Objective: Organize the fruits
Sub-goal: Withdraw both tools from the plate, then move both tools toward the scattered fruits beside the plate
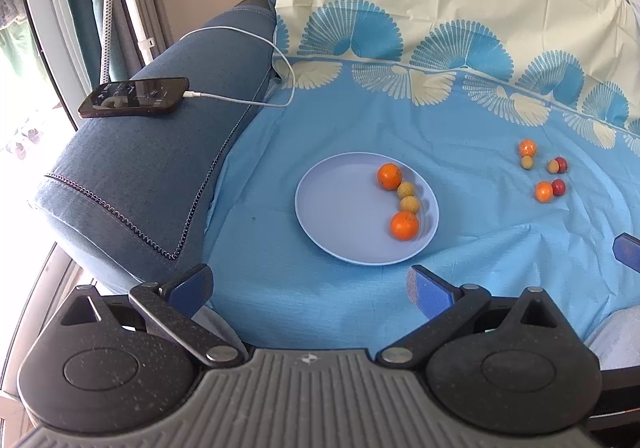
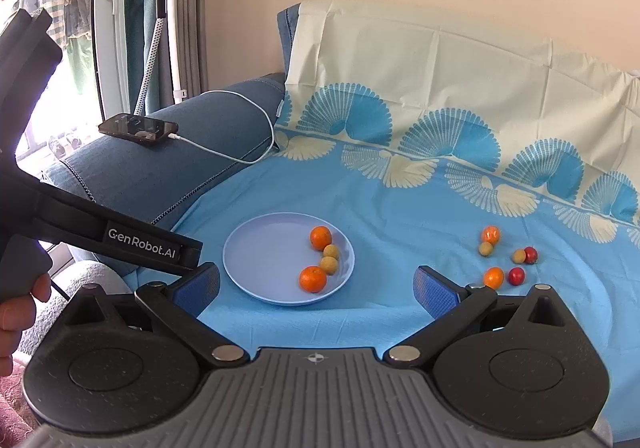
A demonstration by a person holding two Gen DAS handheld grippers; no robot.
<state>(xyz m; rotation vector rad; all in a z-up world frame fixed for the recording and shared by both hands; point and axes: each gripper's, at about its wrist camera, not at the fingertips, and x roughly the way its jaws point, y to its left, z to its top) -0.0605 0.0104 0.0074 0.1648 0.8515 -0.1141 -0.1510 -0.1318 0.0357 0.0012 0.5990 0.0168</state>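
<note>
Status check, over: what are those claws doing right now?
Both claws, left and right, open, empty. Plate holds four fruits; six loose on sheet. Nothing blocking.

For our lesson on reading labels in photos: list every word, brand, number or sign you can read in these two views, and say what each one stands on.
"GenRobot.AI": white letters on the black body of the left gripper, seen in the right wrist view.
Phone screen on the sofa armrest: it shows pale shapes, too blurred to read.
A small cross-shaped mark sits on each gripper's grey base; it is a symbol, not text.
Nothing readable on the plate or bedsheet.
</note>
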